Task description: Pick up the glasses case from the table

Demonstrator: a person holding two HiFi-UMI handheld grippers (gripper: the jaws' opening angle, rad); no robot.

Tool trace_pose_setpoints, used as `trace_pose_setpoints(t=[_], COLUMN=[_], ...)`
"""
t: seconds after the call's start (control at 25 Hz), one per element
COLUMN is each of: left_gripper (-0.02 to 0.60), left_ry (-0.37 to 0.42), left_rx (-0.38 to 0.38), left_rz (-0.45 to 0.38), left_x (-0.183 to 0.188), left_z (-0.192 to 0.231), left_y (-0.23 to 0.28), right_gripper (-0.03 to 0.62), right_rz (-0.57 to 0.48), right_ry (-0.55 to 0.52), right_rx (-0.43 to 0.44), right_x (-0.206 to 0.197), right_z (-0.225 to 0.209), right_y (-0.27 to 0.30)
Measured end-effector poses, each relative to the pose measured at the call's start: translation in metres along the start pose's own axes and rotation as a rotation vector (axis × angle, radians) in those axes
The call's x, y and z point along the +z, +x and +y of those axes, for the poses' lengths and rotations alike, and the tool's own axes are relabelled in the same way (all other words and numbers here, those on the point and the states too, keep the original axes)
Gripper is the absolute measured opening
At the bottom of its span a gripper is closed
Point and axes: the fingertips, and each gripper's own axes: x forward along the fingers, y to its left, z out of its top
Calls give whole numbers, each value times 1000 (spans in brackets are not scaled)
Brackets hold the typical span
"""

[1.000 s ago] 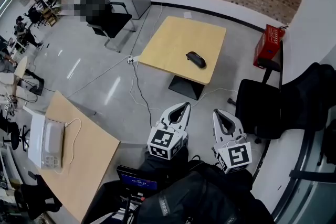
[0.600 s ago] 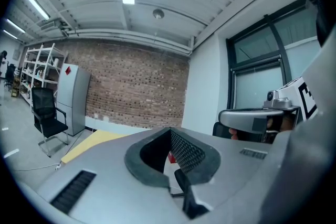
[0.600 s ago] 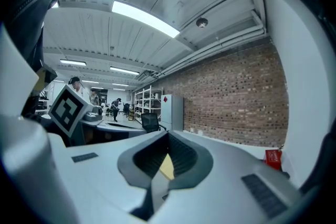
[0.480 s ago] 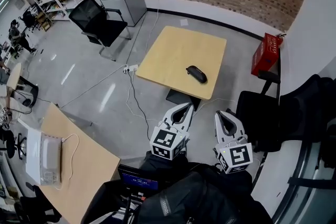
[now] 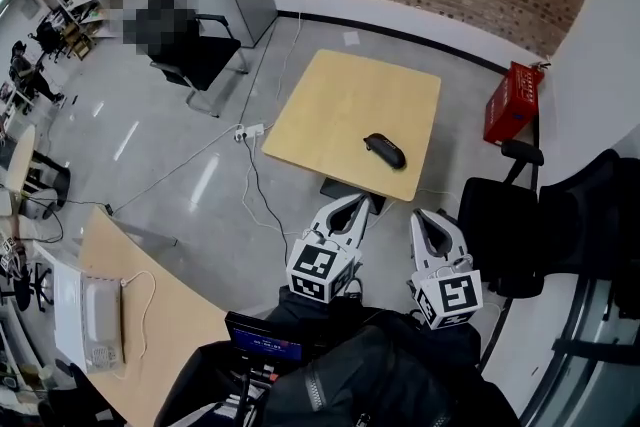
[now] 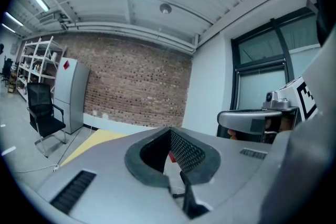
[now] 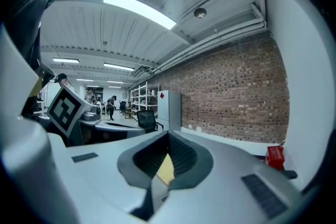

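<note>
A dark oval glasses case [image 5: 385, 150] lies near the front right edge of a square light-wood table [image 5: 340, 100] in the head view. It rests alone on the tabletop. My left gripper [image 5: 357, 201] and right gripper [image 5: 428, 214] are side by side short of the table's near edge, both pointing toward it. Neither touches the case. Both are shut with nothing between the jaws. Past the left gripper [image 6: 170, 132] its own view shows a strip of the table; the right gripper [image 7: 168, 135] shows the same. The case is hidden in both gripper views.
A black office chair [image 5: 505, 220] stands right of my right gripper, with a red box [image 5: 511, 102] on the floor behind it. White cables [image 5: 250, 130] trail left of the table. A second wooden table [image 5: 160, 305] with a white device [image 5: 100, 335] is at lower left.
The table and the glasses case have drawn nearer and lower in the head view. Both grippers keep their places in that view and stay shut.
</note>
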Motion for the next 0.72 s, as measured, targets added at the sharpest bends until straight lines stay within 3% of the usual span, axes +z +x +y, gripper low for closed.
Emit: trace_pose_setpoints(t=[0.36,0.72], left_gripper=[0,0], left_ry=[-15,-41], left_rx=[-9,-14], left_rz=[25,44], left_x=[-1,-9], left_z=[35,41], left_y=[13,31], right_gripper=[3,3], right_rz=[29,54], right_ry=[-2,6], right_rx=[-6,-5], right_x=[0,-6], right_z=[6,-6], right_y=[35,51])
